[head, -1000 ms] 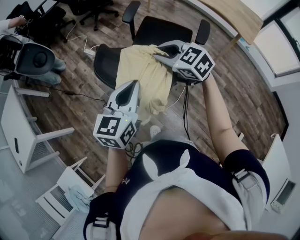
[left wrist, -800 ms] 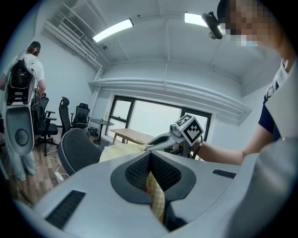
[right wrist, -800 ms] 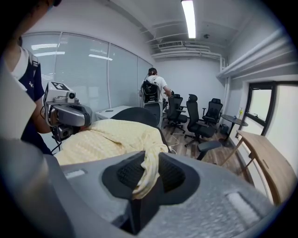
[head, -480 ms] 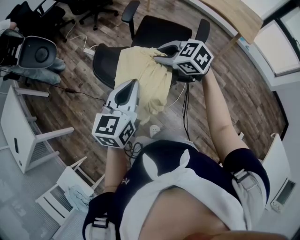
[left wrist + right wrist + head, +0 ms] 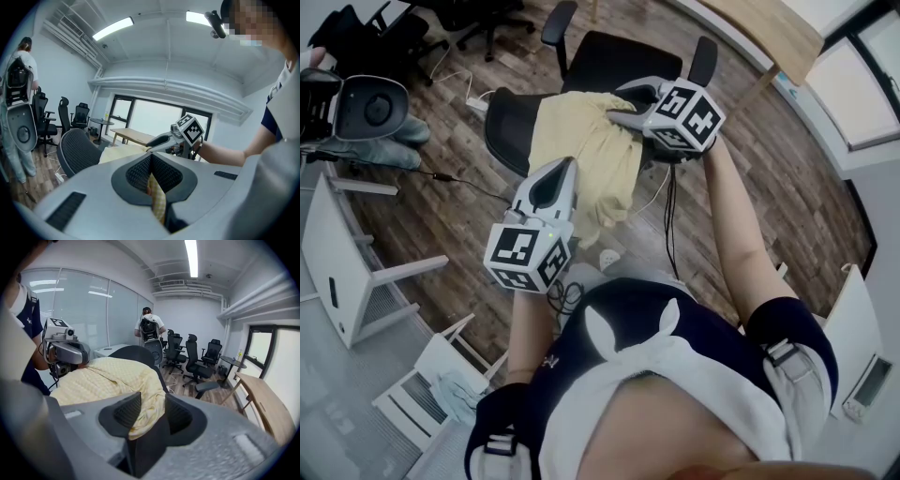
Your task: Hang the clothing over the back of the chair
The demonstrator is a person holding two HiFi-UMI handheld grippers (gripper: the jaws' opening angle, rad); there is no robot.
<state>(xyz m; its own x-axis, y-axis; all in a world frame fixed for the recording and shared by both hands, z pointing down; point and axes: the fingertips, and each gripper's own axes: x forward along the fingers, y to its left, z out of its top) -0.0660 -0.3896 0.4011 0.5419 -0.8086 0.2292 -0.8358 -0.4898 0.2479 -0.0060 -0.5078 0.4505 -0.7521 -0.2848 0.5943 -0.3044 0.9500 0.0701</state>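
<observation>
Draping over the chair [image 5: 508, 131] back at upper centre, the yellow clothing [image 5: 581, 159] already hangs; my left gripper [image 5: 564, 165] pinches its hem, my right gripper [image 5: 618, 101] has just been opening, jaws spread, cloth loose between. Only the left release remains, I judge.

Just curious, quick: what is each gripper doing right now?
Left gripper: closed, pinching the yellow garment.
Right gripper: open, jaws just opened; the garment lies loose between them.

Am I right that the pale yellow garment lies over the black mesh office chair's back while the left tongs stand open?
Not quite: the left gripper view shows the left tongs shut on the pale yellow garment; the rest holds.
</observation>
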